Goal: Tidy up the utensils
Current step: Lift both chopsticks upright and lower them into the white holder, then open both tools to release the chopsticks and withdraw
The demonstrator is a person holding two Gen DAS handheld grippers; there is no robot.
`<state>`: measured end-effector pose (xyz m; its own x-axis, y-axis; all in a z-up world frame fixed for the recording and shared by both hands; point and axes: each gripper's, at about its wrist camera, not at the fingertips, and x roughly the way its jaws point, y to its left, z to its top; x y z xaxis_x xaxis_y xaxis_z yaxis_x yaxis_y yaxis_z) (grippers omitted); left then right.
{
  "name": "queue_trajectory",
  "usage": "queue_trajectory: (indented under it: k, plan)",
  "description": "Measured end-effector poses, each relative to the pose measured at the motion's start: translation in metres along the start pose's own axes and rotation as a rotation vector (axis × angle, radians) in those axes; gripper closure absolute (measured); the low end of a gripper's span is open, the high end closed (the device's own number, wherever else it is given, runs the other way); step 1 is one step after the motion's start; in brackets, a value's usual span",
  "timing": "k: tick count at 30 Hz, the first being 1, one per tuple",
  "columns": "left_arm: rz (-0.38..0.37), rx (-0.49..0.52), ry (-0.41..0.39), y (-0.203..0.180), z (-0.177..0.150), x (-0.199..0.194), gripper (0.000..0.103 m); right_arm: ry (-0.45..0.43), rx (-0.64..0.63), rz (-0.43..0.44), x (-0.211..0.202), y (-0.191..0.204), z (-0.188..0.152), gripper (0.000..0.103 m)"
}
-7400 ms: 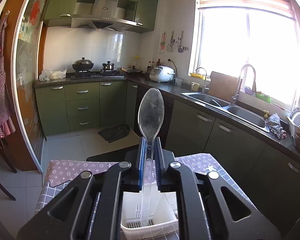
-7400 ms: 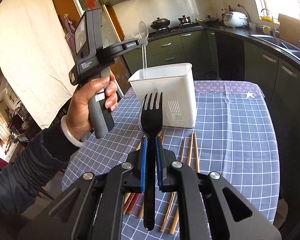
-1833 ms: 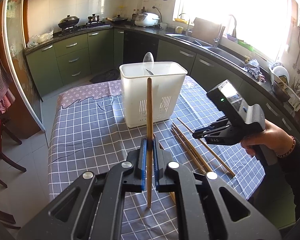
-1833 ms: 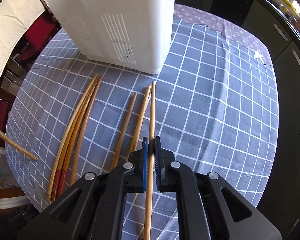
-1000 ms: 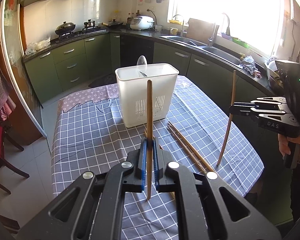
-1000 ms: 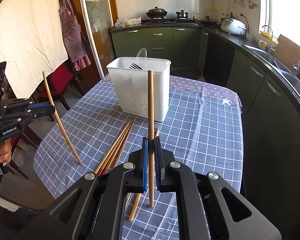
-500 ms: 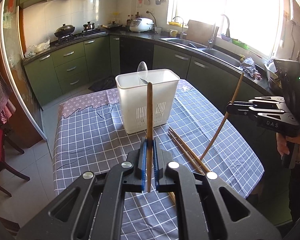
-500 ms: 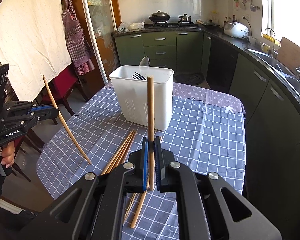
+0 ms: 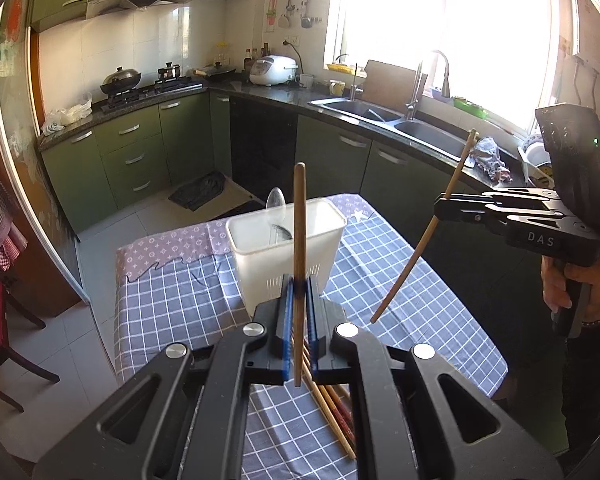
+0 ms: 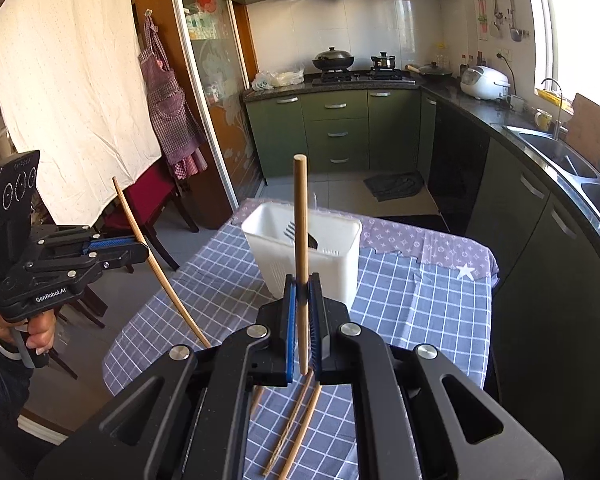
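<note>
A white utensil holder (image 9: 288, 256) stands on the checked tablecloth, with a clear spoon (image 9: 276, 202) and a black fork (image 10: 294, 232) inside; it also shows in the right wrist view (image 10: 308, 260). My left gripper (image 9: 298, 292) is shut on a wooden chopstick (image 9: 299, 220), held upright above the table in front of the holder. My right gripper (image 10: 302, 292) is shut on another chopstick (image 10: 300, 220), also upright. The right gripper shows in the left wrist view (image 9: 440, 210) with its chopstick tilted. Several loose chopsticks (image 9: 332, 408) lie on the cloth.
The table (image 10: 420, 312) has edges close on both sides. Dark red chairs (image 10: 148, 200) stand to its left. Green kitchen cabinets (image 9: 140, 156), a stove and a sink counter (image 9: 380, 116) run behind and to the right.
Both grippers have risen higher above the table with their chopsticks. The holder now looks lower and farther in both views. The right chopstick stays tilted.
</note>
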<state>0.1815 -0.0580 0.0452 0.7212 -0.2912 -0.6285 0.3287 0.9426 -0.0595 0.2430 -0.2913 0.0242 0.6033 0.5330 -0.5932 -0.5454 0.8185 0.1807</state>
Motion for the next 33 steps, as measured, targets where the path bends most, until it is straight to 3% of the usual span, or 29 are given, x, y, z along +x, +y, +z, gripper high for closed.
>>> queue_trajectory:
  k: [9, 17, 22, 27, 33]
  plan:
    - [0.043, 0.047, -0.182, -0.010, 0.079, -0.040, 0.097, -0.184, 0.027, -0.016, -0.021, -0.003, 0.087, 0.096]
    - [0.086, 0.039, -0.229, -0.003, 0.120, -0.006, 0.097, -0.174, 0.035, -0.058, 0.035, -0.014, 0.112, 0.096]
    - [0.098, 0.005, -0.159, 0.013, 0.118, 0.041, 0.097, -0.108, 0.028, -0.074, 0.076, -0.021, 0.099, 0.096]
    - [0.104, -0.026, -0.038, 0.026, 0.105, 0.081, 0.097, -0.015, 0.028, -0.085, 0.113, -0.026, 0.080, 0.096]
    - [0.104, -0.045, 0.098, 0.034, 0.090, 0.111, 0.096, 0.050, 0.039, -0.074, 0.133, -0.030, 0.066, 0.092]
